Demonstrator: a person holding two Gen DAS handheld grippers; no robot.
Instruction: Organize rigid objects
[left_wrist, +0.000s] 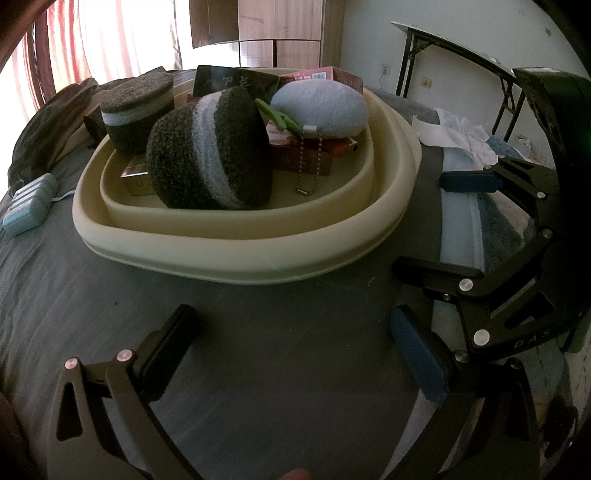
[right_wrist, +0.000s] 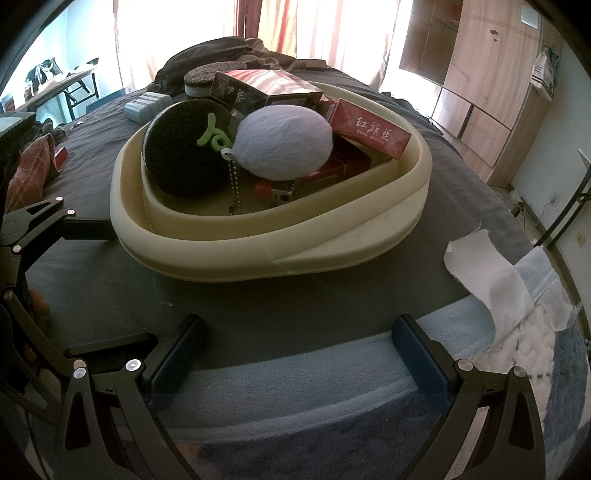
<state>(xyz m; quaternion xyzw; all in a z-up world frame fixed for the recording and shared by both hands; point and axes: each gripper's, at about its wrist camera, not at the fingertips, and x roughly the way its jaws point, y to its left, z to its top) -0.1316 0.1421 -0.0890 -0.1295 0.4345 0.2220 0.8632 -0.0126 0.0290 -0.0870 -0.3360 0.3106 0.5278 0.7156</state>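
A cream basin (left_wrist: 229, 251) (right_wrist: 332, 236) sits on the grey bed. Inside it, a dark plush cookie (left_wrist: 210, 151) (right_wrist: 184, 155) leans on a pale blue plush egg (left_wrist: 321, 107) (right_wrist: 284, 140) with a ball chain. Also inside are a red cigarette box (right_wrist: 369, 129), a dark box (right_wrist: 258, 90) and a lighter (right_wrist: 273, 192). A second cookie (left_wrist: 136, 110) stands at the far rim. My left gripper (left_wrist: 291, 350) (right_wrist: 99, 284) is open and empty, short of the basin's near rim. My right gripper (right_wrist: 299, 354) (left_wrist: 454, 225), beside it, is open too.
A small pale blue case (left_wrist: 29, 203) (right_wrist: 147, 103) lies on the bed beside the basin. White cloth (right_wrist: 487, 277) and a blue blanket (right_wrist: 295, 387) cover the near corner. Dark clothes (right_wrist: 221, 51) are heaped behind. A folding table (left_wrist: 461, 55) and wardrobe (right_wrist: 491, 85) stand off the bed.
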